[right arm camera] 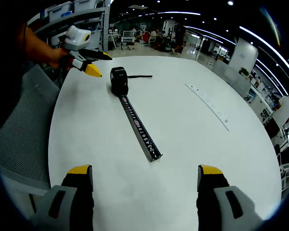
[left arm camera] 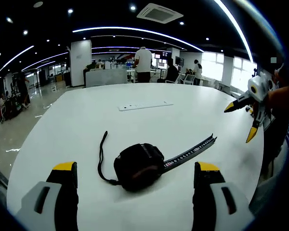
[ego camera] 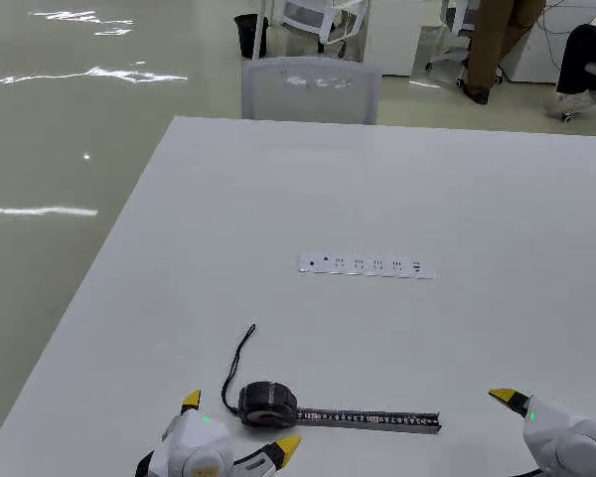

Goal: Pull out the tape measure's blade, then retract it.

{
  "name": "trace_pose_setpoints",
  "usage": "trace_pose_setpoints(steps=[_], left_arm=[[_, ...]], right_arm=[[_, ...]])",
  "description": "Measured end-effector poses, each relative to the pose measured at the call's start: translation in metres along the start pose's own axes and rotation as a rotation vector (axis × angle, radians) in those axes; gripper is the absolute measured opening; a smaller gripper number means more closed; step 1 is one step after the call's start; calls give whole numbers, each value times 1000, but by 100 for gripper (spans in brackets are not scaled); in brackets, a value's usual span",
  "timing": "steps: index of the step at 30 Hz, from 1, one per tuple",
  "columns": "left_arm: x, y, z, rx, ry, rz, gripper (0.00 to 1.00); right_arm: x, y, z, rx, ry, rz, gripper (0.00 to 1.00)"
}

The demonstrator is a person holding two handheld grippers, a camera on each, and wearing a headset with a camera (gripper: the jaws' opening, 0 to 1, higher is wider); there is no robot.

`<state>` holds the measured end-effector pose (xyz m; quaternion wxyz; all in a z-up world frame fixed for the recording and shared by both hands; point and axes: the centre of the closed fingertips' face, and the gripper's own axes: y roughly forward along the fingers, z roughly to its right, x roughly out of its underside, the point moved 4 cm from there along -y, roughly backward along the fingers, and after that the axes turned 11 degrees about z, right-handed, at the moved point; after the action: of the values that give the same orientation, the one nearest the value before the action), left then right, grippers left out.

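Tape measure [ego camera: 268, 403] sat on the counter [ego camera: 278, 189] close to the near edge, a bit left of the middle. Its blade [ego camera: 372, 419] lay flat on the counter, running out to the right along that near edge. The strap [ego camera: 236, 360] trailed off the case's left side, back toward the far edge. Power strip [ego camera: 366, 266] lay further back, roughly mid-counter, parallel to the near edge and well apart from the tape. Left claw [ego camera: 240, 422] was at the near edge, just beside the case on its near-left side. Right claw [left arm camera: 240, 124] was off to the right, past the blade's tip. A chair [ego camera: 311, 89] stood behind the far edge.
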<state>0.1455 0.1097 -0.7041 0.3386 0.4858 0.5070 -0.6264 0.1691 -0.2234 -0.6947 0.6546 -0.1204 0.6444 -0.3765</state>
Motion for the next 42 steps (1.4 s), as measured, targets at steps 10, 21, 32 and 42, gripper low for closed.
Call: trace_pose_setpoints(steps=[10, 21, 32, 42], left_arm=[[1, 15, 4, -59, -23, 18, 99], [6, 21, -2, -98, -16, 35, 98], [8, 26, -1, -111, -26, 45, 99], [11, 30, 1, -128, -48, 53, 98]], right_arm=[[-9, 14, 18, -38, -38, -22, 86], [-10, 36, 26, -108, -111, -79, 77], [-4, 56, 25, -223, -83, -153, 71], [8, 70, 27, -282, -91, -215, 60]])
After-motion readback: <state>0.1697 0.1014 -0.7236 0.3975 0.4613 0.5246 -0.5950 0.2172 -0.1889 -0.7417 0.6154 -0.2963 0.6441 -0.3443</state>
